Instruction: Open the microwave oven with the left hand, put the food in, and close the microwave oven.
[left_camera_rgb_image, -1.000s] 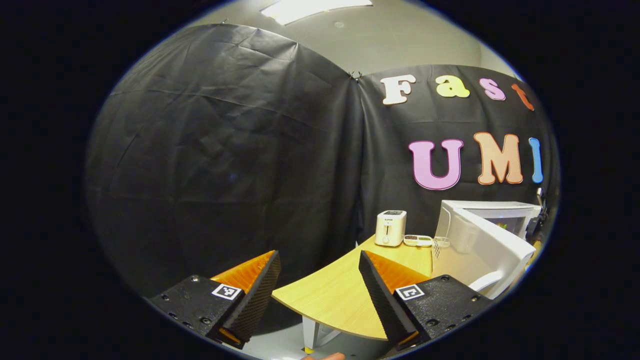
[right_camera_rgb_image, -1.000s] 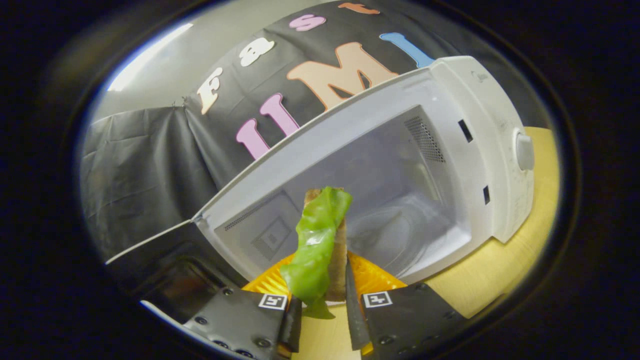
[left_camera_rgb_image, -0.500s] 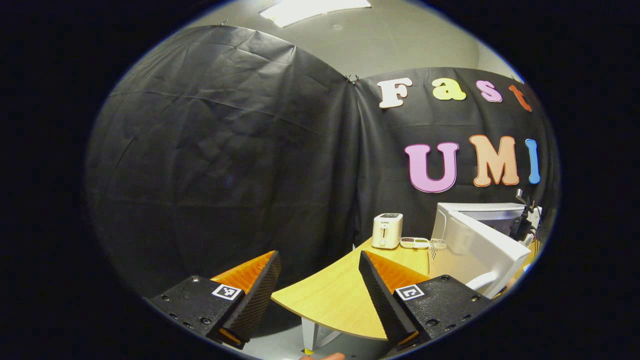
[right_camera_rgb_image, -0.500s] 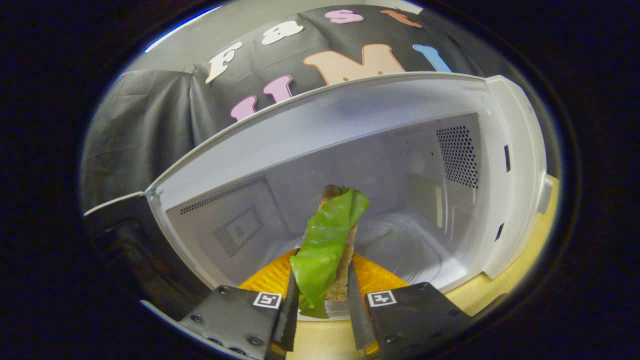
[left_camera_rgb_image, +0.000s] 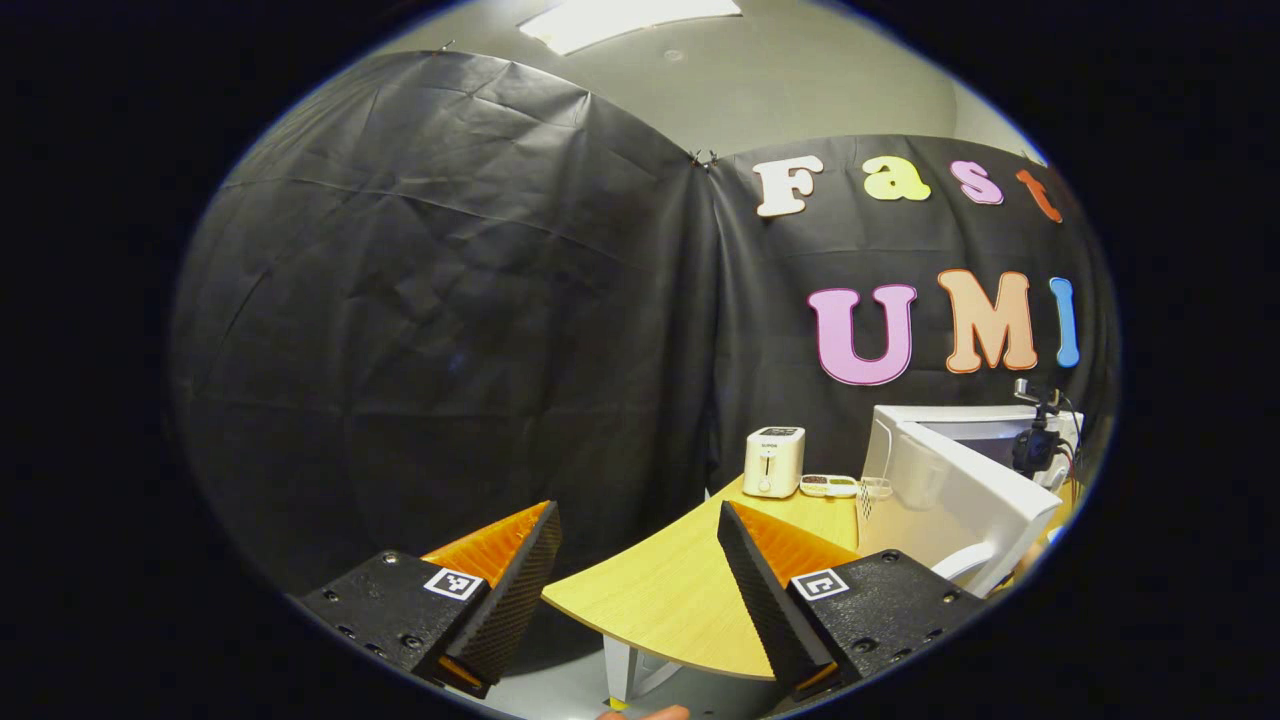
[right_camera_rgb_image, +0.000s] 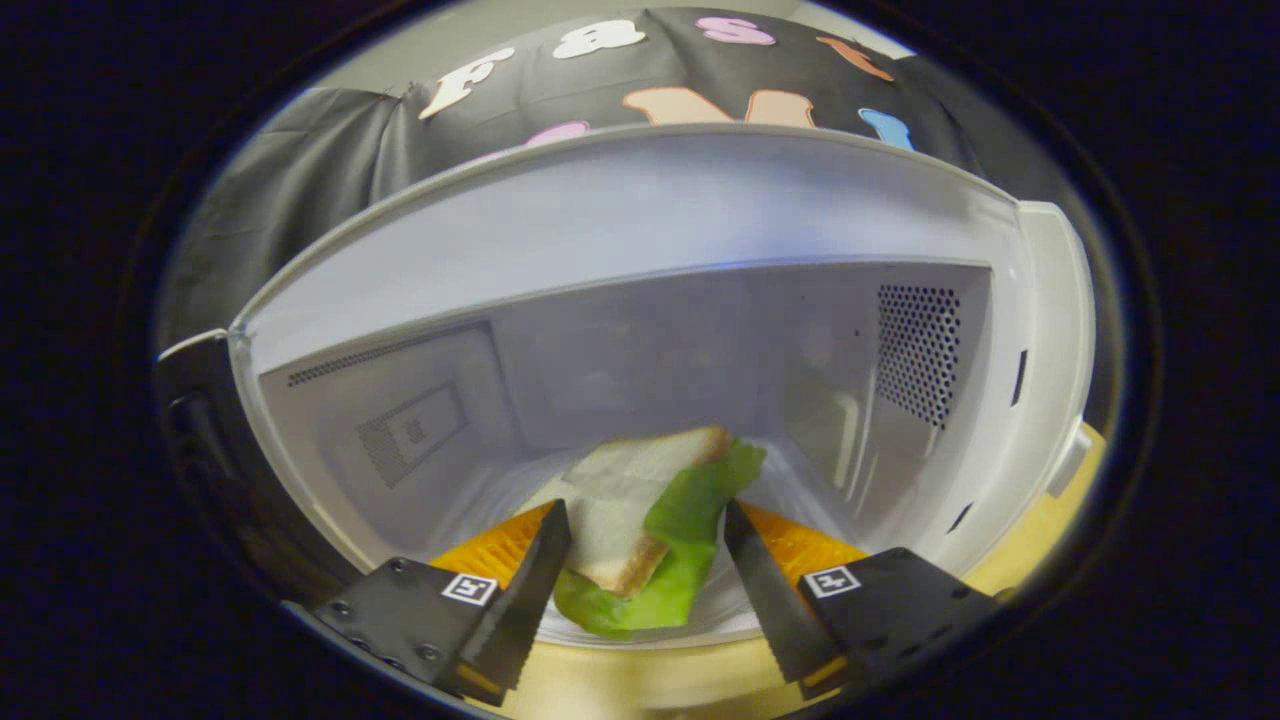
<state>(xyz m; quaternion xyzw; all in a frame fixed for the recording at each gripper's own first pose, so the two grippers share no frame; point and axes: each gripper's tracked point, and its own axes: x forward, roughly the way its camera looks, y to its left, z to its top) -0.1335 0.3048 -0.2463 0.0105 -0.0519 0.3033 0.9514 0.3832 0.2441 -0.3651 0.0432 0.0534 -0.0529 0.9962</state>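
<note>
Sandwich (right_camera_rgb_image: 640, 520) now released flat inside microwave (right_camera_rgb_image: 640, 250), right gripper (right_camera_rgb_image: 648, 555) opened, left gripper (left_camera_rgb_image: 640, 560) open, empty

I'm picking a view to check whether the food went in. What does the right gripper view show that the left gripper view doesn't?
Right gripper view: the microwave's cavity, with the sandwich lying flat inside, free between the open right gripper.

Left gripper view: a toaster and a small tray on the table, beyond the open left gripper.

Both: the microwave, door open.
</note>
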